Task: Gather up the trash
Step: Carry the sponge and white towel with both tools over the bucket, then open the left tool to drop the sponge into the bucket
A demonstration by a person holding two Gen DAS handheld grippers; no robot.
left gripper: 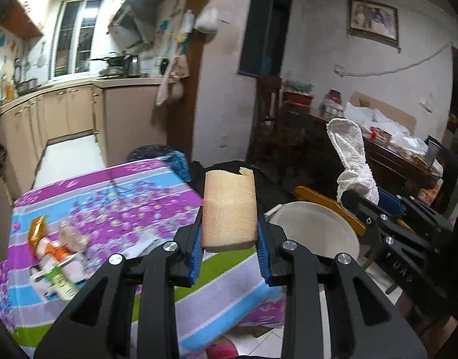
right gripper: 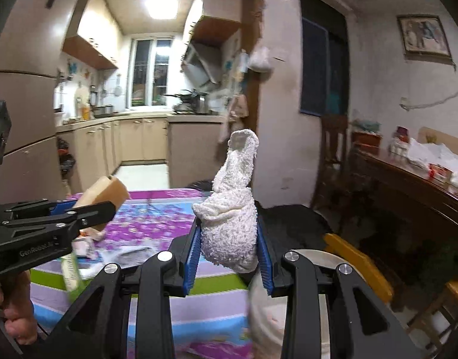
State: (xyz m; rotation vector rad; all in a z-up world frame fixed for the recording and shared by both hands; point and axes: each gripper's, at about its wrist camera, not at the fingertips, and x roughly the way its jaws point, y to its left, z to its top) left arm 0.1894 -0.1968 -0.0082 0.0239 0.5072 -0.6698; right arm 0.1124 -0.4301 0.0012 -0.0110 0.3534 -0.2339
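My left gripper [left gripper: 230,236] is shut on a yellow sponge [left gripper: 229,206] with a torn top edge, held upright above the table. The same sponge [right gripper: 105,197] and left gripper [right gripper: 91,209] show at the left of the right wrist view. My right gripper [right gripper: 229,248] is shut on a crumpled white cloth [right gripper: 232,209] that stands up between the blue pads. In the left wrist view that cloth [left gripper: 351,161] and the right gripper [left gripper: 366,200] appear at the right. Wrappers and small cartons [left gripper: 58,257] lie blurred on the flowered tablecloth [left gripper: 115,203].
A white bowl-like bin [left gripper: 315,230] sits just right of the table with a yellow handle [left gripper: 327,203] beside it. A dark wooden sideboard [right gripper: 408,185] with bags stands at the right. Kitchen cabinets [left gripper: 64,113] lie beyond. A hand [right gripper: 13,308] holds the left gripper's grip.
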